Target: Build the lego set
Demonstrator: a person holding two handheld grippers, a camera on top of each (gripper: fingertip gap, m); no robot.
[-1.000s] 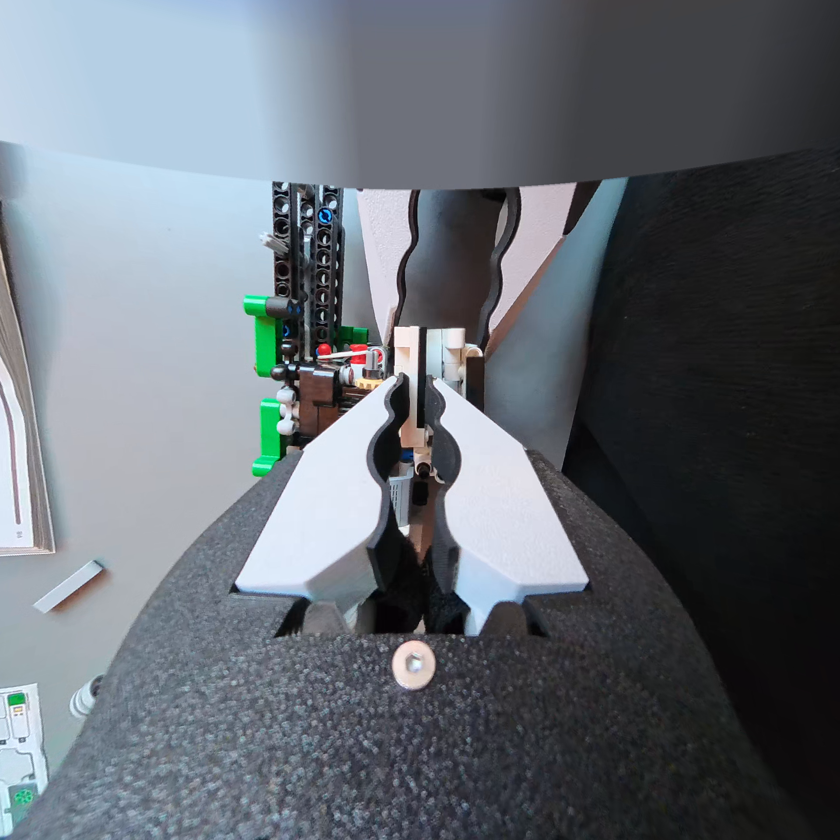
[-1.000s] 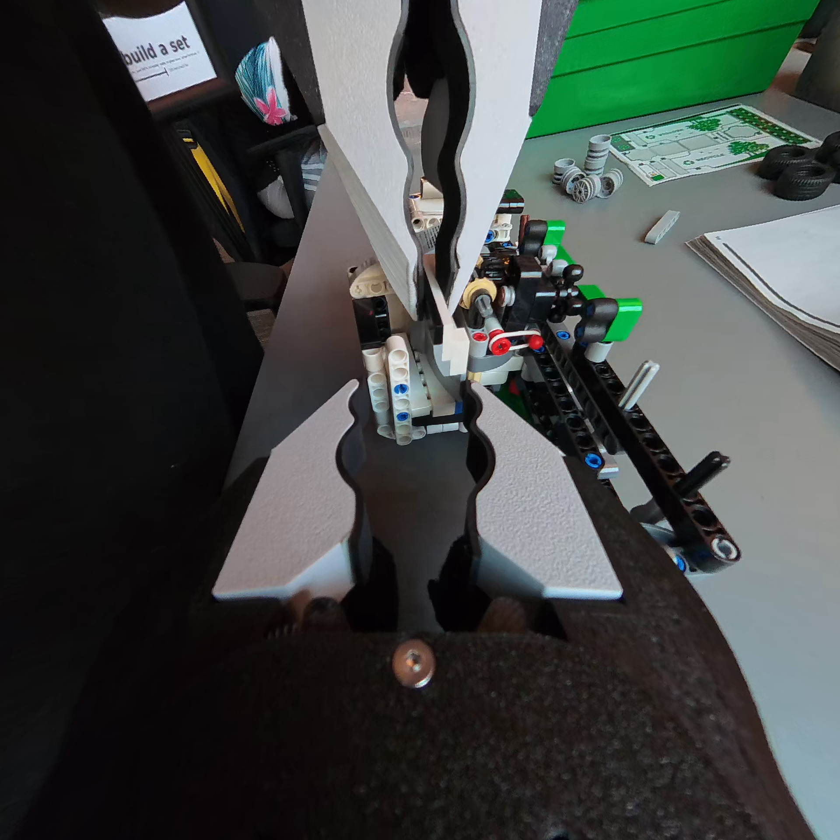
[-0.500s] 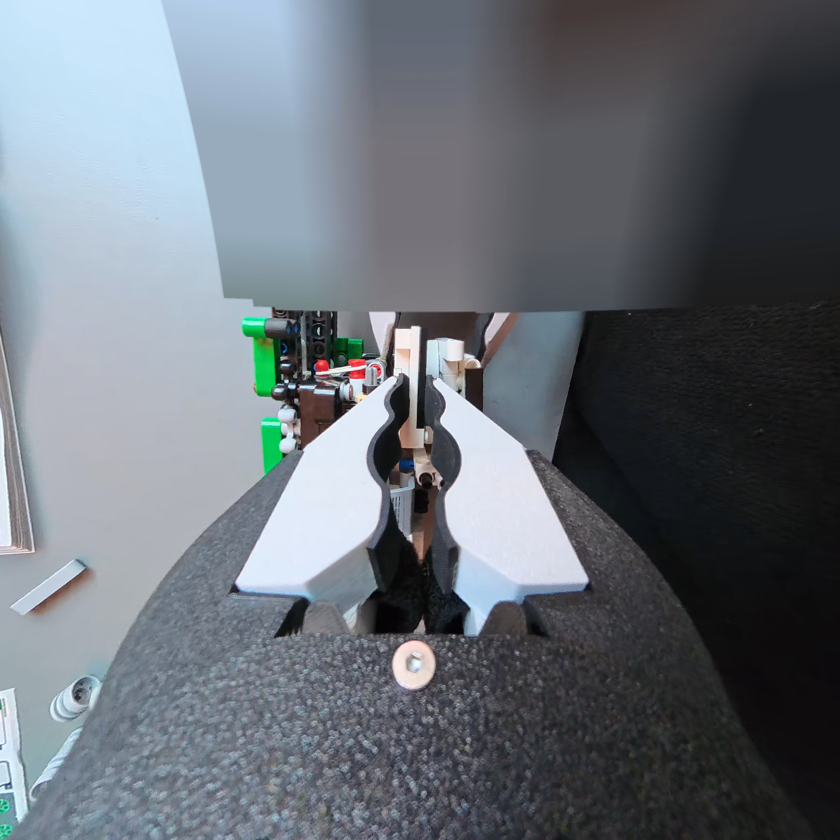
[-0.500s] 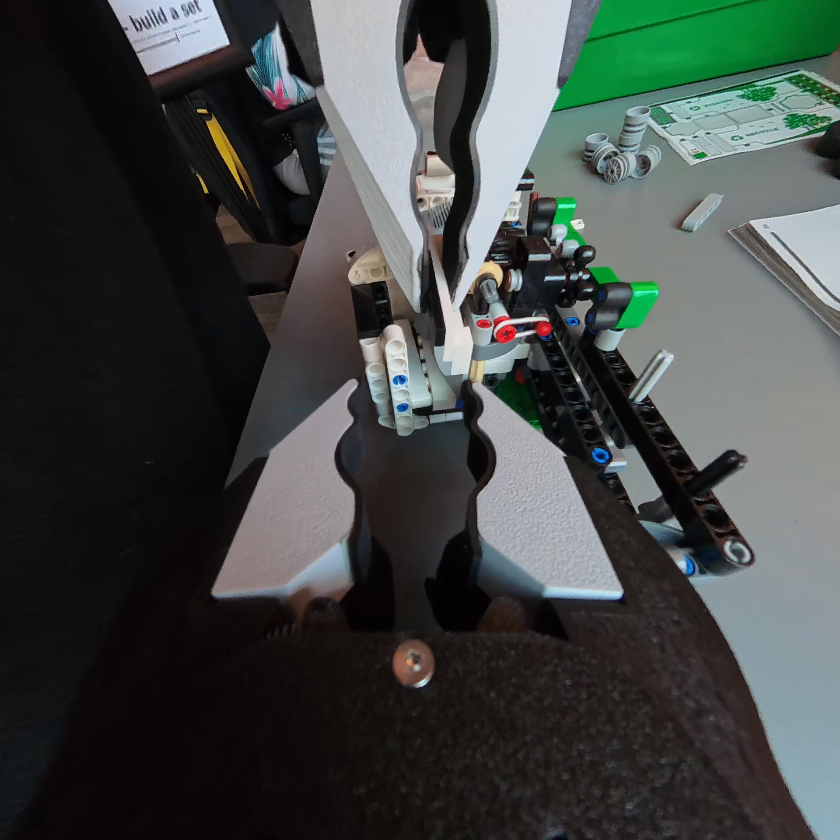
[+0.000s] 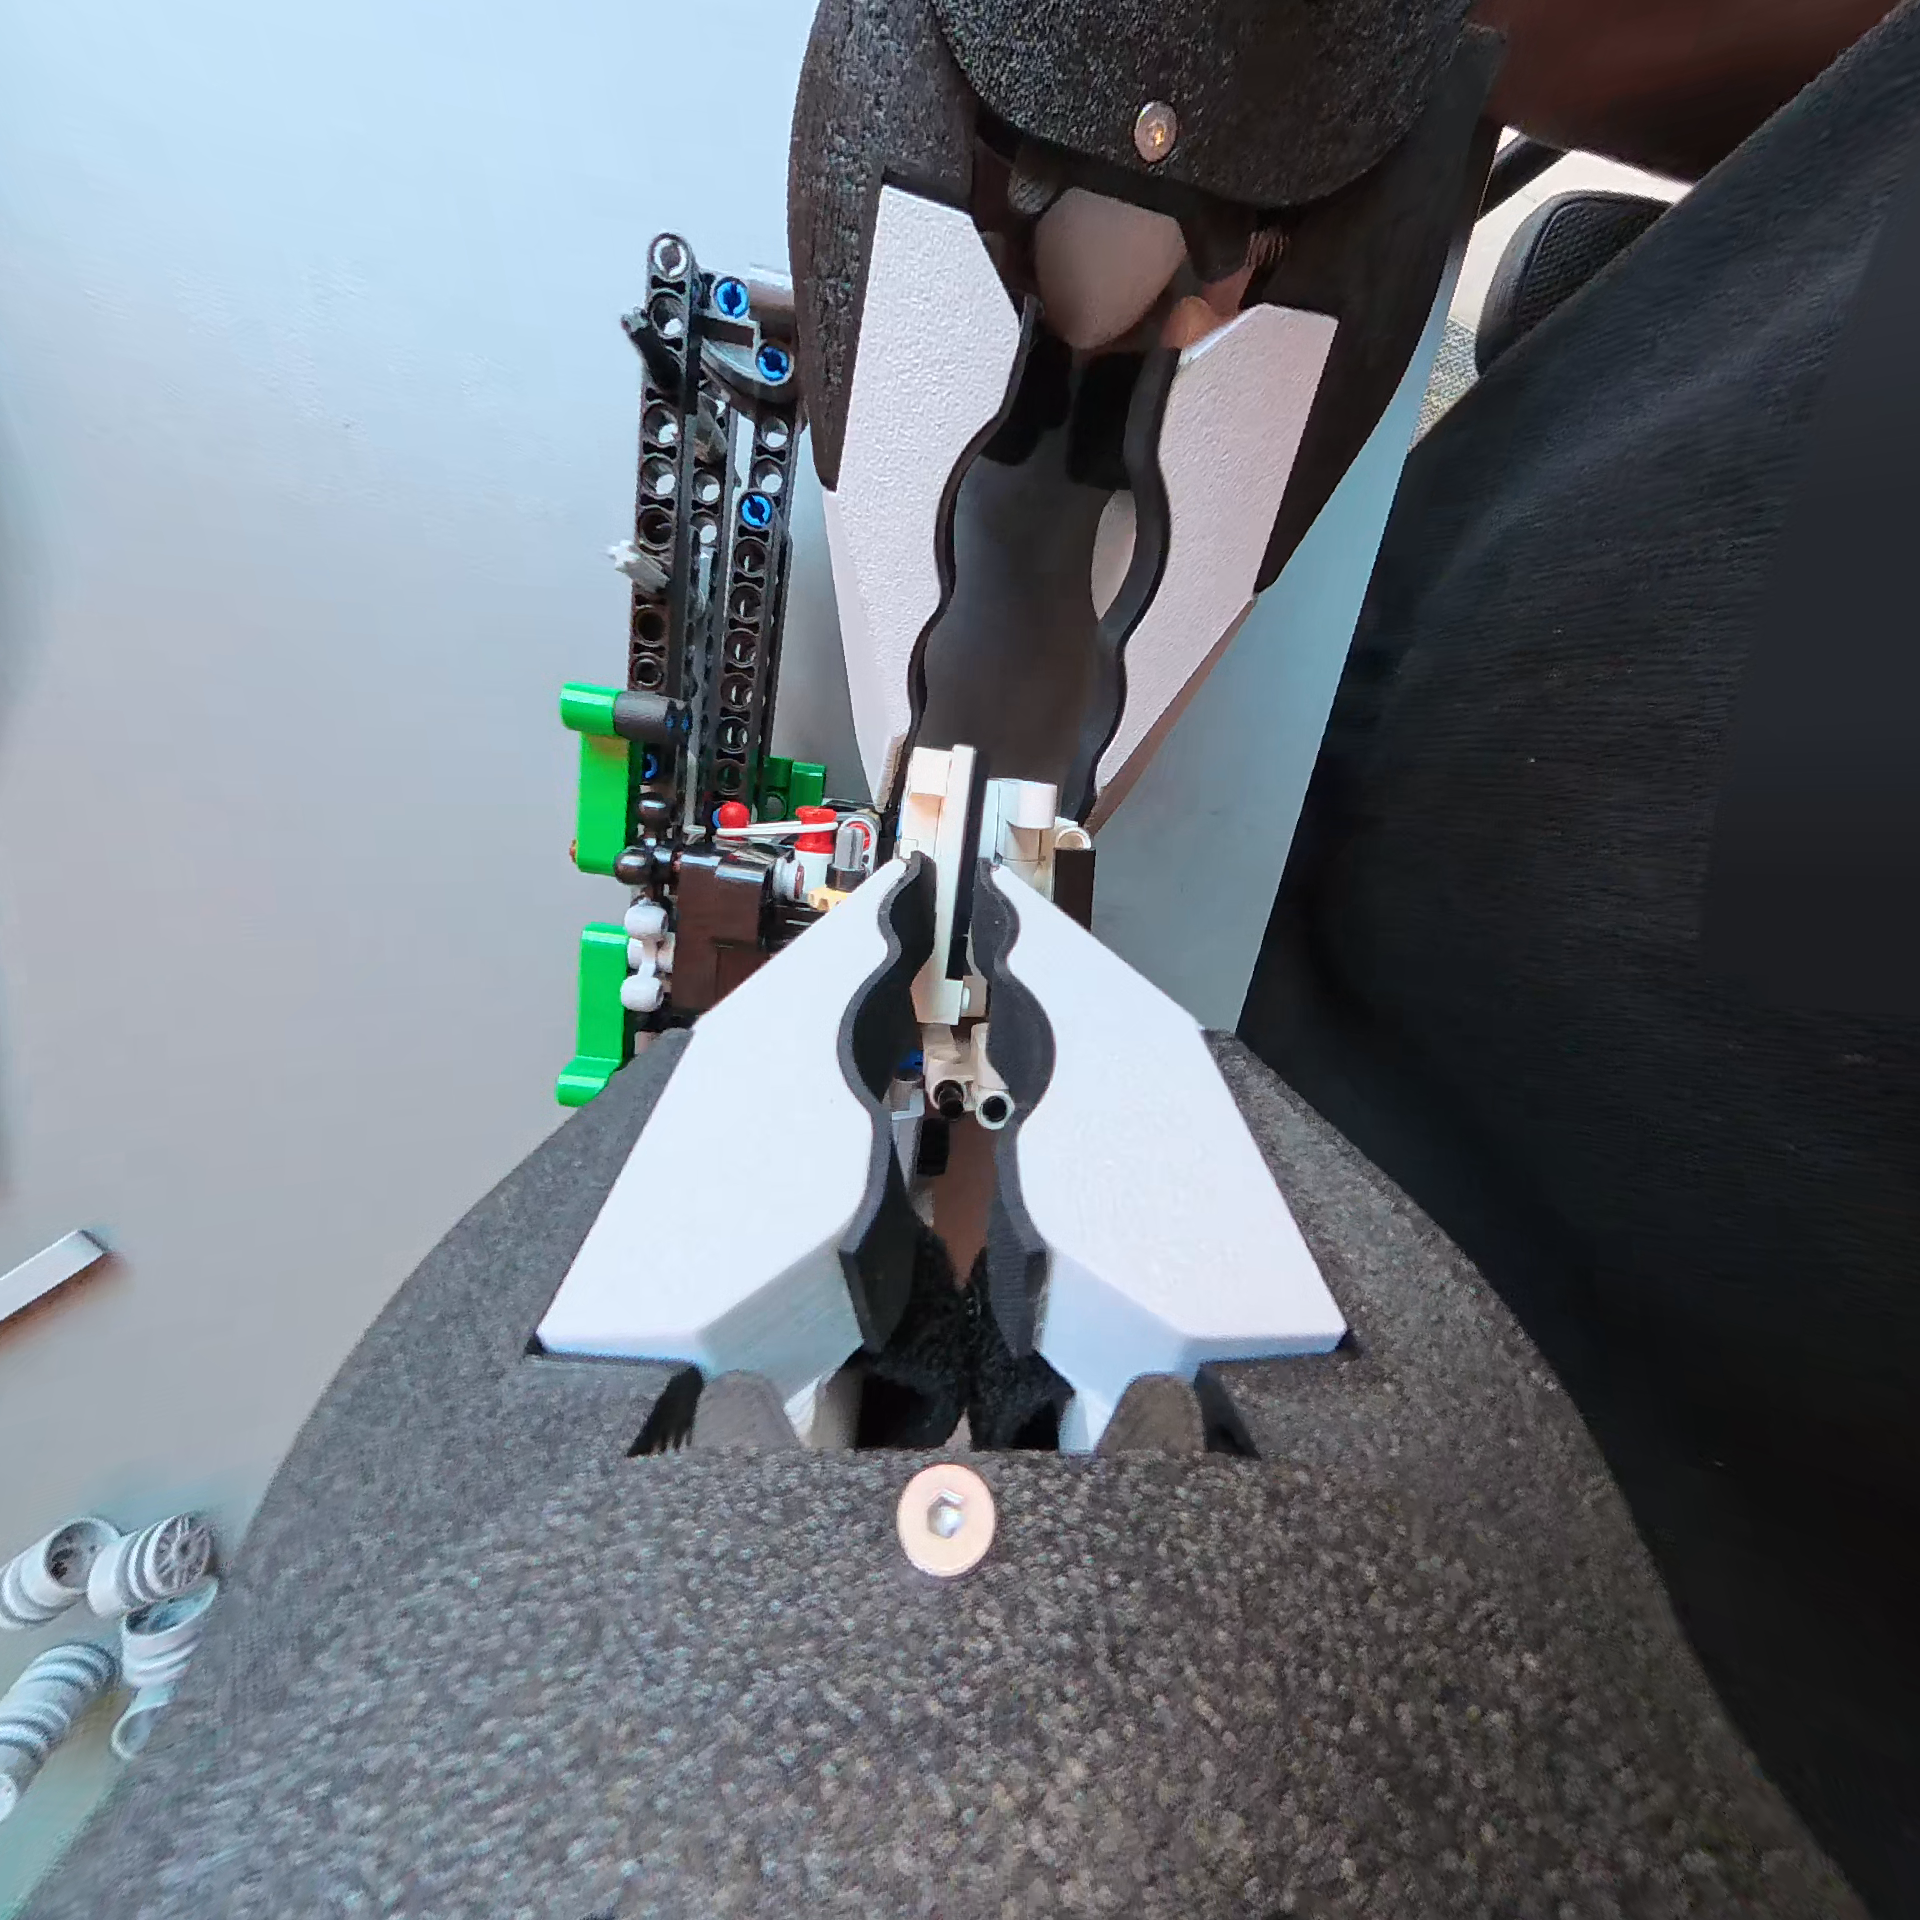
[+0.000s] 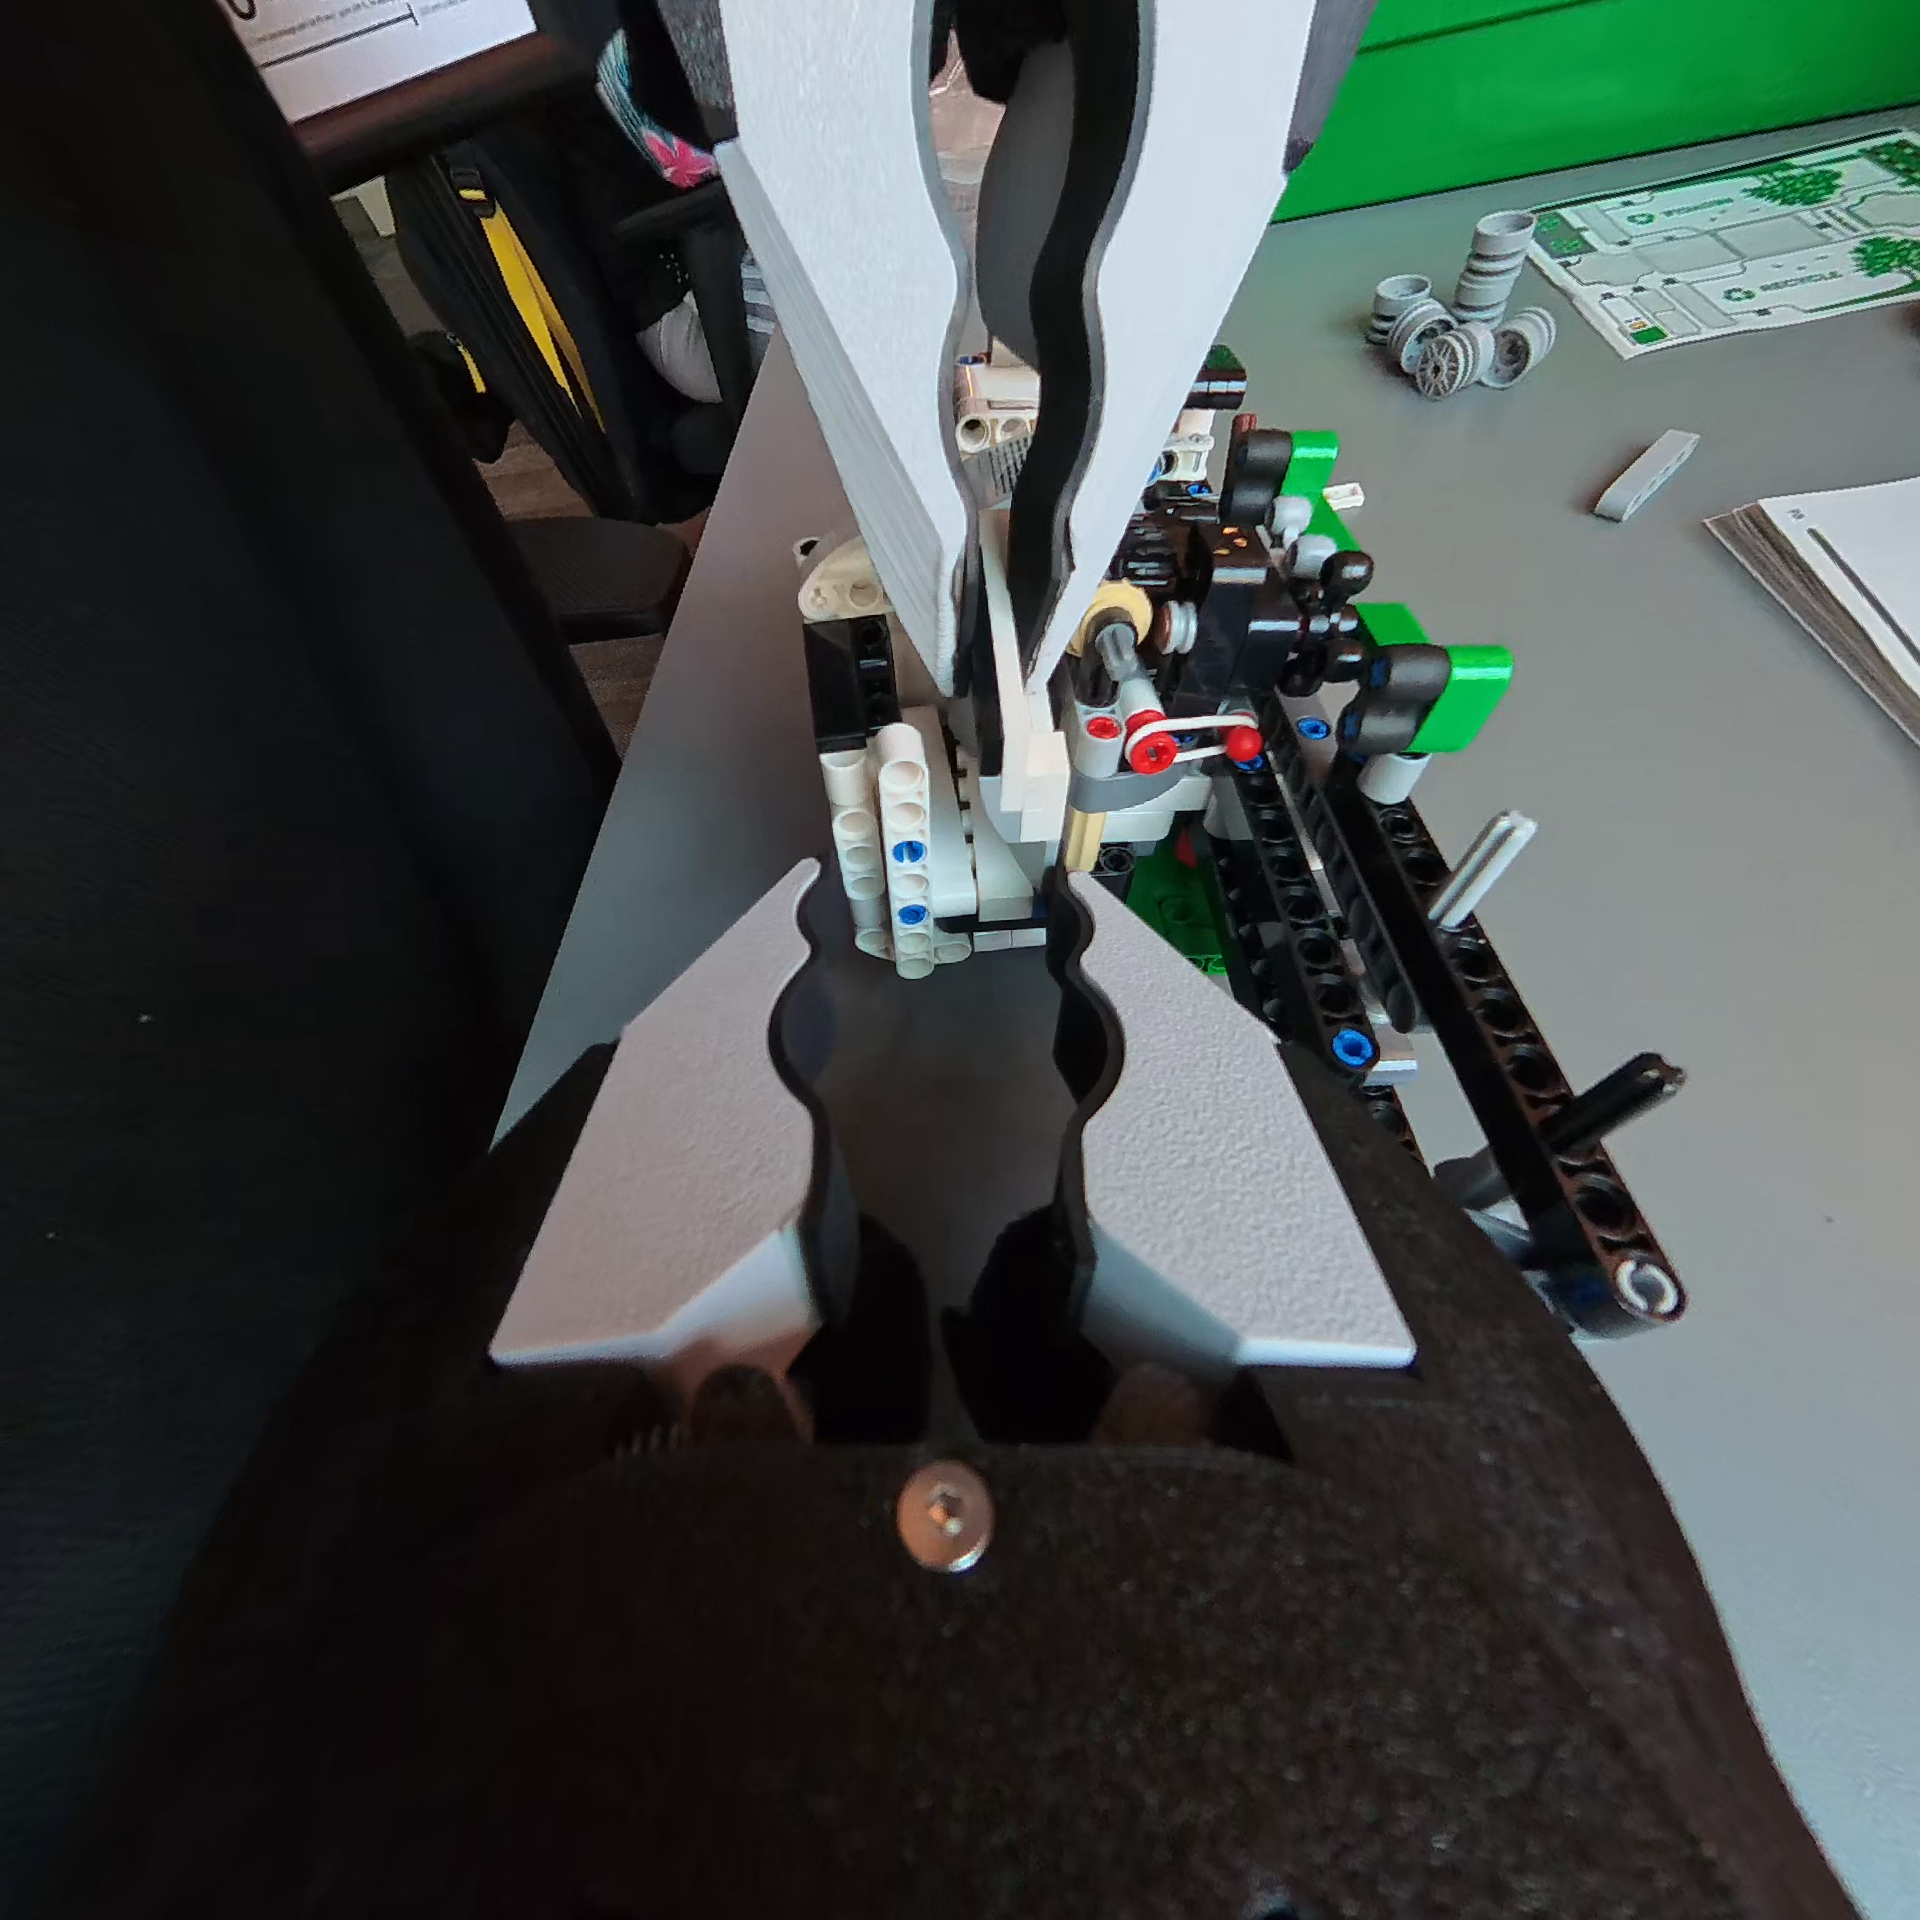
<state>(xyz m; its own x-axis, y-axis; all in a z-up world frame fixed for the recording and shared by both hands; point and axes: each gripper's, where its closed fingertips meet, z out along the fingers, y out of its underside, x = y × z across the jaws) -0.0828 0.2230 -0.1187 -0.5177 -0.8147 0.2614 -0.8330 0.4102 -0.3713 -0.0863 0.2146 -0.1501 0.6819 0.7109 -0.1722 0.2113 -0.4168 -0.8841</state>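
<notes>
Grey table (image 6: 1714, 935) carries the lego model (image 6: 1195, 748) near its edge – black beams, green parts, white block at the near end. Left gripper (image 5: 951, 883) pinched tight on a thin white panel (image 5: 940, 831) standing on that white block. Right gripper (image 6: 935, 883) spread wide, tips just beside the white block, holding nothing. Booklet (image 6: 1860, 582), sticker sheet (image 6: 1714, 249), grey wheel hubs (image 6: 1465, 322) and a loose grey piece (image 6: 1647, 473) lie well apart from the model

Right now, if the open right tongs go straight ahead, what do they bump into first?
Probably the white beam stack on the lego model, sitting just beyond the right tongs; the exact gap is hard to judge.
</notes>
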